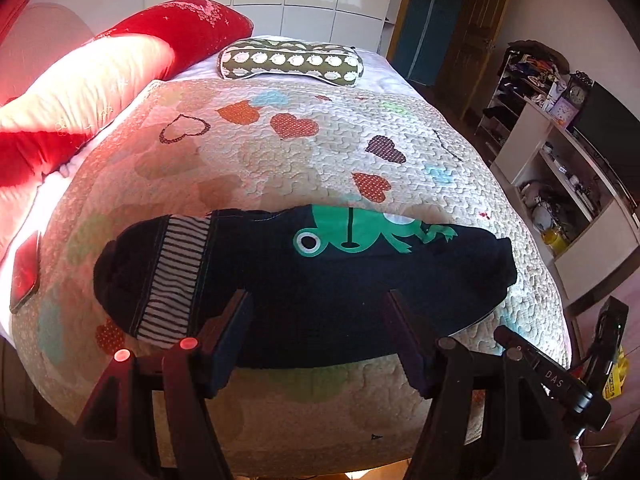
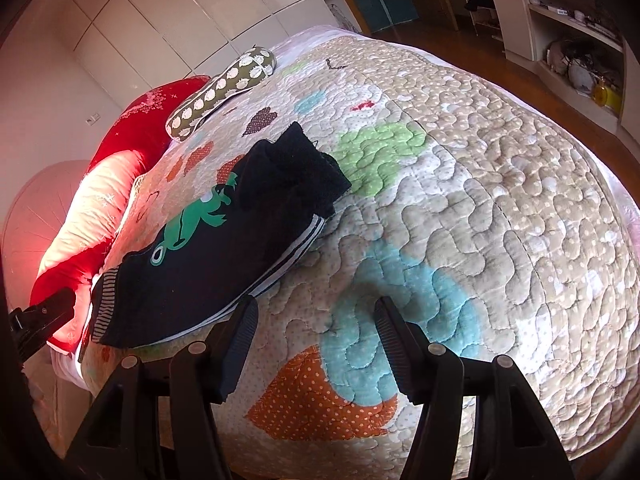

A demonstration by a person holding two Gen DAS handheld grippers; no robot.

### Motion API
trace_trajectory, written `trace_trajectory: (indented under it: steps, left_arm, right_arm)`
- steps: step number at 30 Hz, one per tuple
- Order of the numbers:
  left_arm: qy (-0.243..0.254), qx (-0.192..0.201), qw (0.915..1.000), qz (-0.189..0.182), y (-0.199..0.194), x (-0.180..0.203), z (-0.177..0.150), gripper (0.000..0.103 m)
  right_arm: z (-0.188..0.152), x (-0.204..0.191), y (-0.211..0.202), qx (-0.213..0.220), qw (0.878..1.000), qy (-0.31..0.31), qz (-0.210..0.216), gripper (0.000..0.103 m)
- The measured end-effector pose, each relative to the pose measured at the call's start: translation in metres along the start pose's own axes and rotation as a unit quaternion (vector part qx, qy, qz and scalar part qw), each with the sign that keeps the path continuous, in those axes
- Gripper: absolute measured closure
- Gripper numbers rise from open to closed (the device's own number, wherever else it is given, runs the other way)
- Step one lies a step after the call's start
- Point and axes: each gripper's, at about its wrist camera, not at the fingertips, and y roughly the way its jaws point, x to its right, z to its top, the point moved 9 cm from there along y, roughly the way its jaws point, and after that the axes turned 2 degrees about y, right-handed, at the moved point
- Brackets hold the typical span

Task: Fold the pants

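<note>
Dark navy pants (image 1: 304, 280) with a green frog print and a striped band lie folded lengthwise across the quilted bed cover (image 1: 280, 152). My left gripper (image 1: 318, 300) is open and empty, hovering just above the pants' near edge. In the right wrist view the pants (image 2: 216, 240) lie to the left, with white stripes along their near edge. My right gripper (image 2: 316, 308) is open and empty above the bare quilt (image 2: 480, 200), just right of the pants' near edge. The right gripper's body shows at the lower right of the left wrist view (image 1: 560, 380).
A green patterned cushion (image 1: 290, 60) and a red and white duvet (image 1: 100, 80) lie at the bed's far end. A red phone-like object (image 1: 26, 268) lies at the left edge. Shelves (image 1: 560, 184) stand right of the bed.
</note>
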Motion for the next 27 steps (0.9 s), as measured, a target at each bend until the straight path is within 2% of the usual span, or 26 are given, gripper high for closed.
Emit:
trace_trajectory:
  steps: [5,7,9,14,17,18,19,20,21,22,23,27]
  left_arm:
    - [0.045,-0.024,0.997,-0.058,0.043,0.058,0.039,0.036]
    - [0.069,-0.041,0.9924,-0.094,0.064,0.086,0.05,0.036]
    - [0.093,-0.061,0.9878,-0.109,0.086,0.112,0.057,0.036]
    - [0.164,-0.11,0.9682,-0.154,0.135,0.17,0.058,0.036]
    - [0.174,-0.147,0.9578,-0.175,0.16,0.187,0.049,0.036]
    - [0.178,-0.162,0.9529,-0.186,0.166,0.191,0.044,0.037]
    - [0.184,-0.176,0.9478,-0.192,0.17,0.194,0.038,0.039]
    - [0.188,-0.187,0.9436,-0.199,0.171,0.196,0.032,0.063]
    - [0.186,-0.195,0.9397,-0.21,0.17,0.197,0.027,0.09]
    - [0.181,-0.194,0.9404,-0.213,0.166,0.193,0.026,0.092]
    - [0.172,-0.186,0.9418,-0.221,0.16,0.189,0.029,0.095]
    - [0.105,-0.136,0.9534,-0.248,0.12,0.146,0.051,0.095]
  right_arm:
    - [0.016,0.001,0.014,0.004,1.0,0.001,0.002,0.036]
    - [0.022,0.0,0.02,0.005,1.0,-0.005,-0.001,0.036]
    - [0.027,-0.002,0.027,0.006,1.0,-0.008,-0.001,0.035]
    - [0.039,-0.009,0.038,0.013,1.0,-0.017,0.008,0.033]
    - [0.044,-0.015,0.043,0.019,0.999,-0.029,0.004,0.034]
    - [0.046,-0.016,0.044,0.022,0.999,-0.032,0.002,0.039]
    - [0.047,-0.018,0.044,0.025,0.999,-0.034,0.004,0.051]
    - [0.048,-0.021,0.044,0.023,0.999,-0.036,0.01,0.059]
    - [0.05,-0.024,0.045,0.02,0.999,-0.035,0.014,0.071]
    - [0.053,-0.026,0.045,0.02,0.999,-0.032,0.017,0.079]
    - [0.056,-0.03,0.043,0.022,0.999,-0.03,0.022,0.081]
    - [0.068,-0.063,0.033,0.03,0.997,-0.055,0.049,0.082]
